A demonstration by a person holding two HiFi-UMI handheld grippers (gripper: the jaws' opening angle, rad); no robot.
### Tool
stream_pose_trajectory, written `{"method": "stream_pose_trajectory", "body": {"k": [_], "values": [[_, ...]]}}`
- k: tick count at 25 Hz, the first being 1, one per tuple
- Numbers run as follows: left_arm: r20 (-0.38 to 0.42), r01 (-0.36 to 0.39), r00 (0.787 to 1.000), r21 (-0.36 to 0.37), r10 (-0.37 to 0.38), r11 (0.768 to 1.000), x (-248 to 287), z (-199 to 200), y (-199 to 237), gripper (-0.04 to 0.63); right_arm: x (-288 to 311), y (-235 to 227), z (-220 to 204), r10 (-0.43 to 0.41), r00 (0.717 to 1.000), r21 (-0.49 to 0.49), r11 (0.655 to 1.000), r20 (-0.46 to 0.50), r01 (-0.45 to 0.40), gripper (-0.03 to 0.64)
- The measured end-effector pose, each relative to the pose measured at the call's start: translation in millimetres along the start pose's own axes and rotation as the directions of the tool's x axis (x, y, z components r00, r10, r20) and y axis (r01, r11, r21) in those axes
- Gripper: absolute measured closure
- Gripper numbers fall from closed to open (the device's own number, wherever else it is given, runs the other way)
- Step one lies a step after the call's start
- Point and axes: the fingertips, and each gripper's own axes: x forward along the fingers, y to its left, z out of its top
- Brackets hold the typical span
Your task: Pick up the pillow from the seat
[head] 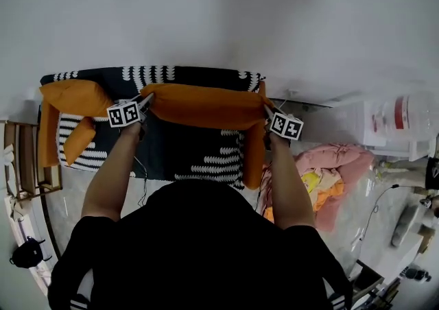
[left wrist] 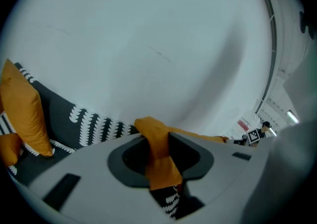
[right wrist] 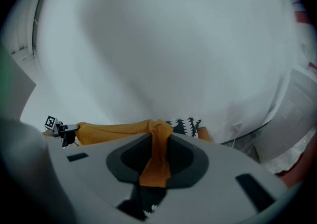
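Orange pillow [head: 202,106] hangs stretched between both grippers, apparently clear of the black-and-white seat [head: 192,154] — one end each. Left gripper [head: 145,101] takes the 9 o'clock end; its fingers [left wrist: 129,161] are nearly together, pinching a fold of orange fabric. Right gripper [head: 268,111] takes the 3 o'clock end — fingers [right wrist: 183,161] likewise clamped narrow on cloth. Gripping opposite ends likely keeps the soft pillow level and limits sag. A second orange pillow [head: 72,99] leans at the seat's 9 o'clock side, untouched.
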Motion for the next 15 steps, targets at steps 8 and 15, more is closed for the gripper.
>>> {"method": "stream_pose_trajectory", "body": {"k": [8,15], "values": [[0.010,0.054,0.998,0.008,-0.054,0.999,-21.9,9.6,-22.8,0.480,-38.6,9.3,9.5,0.006,0.998,0.004,1.000,0.059,-0.006,0.546],[0.023,0.088,0.996,0.039,-0.089,0.995,-40.5,22.9,-37.7,0.480,-68.2,23.7,17.9,0.017,0.995,-0.019,1.000,0.095,-0.015,0.548]]}}
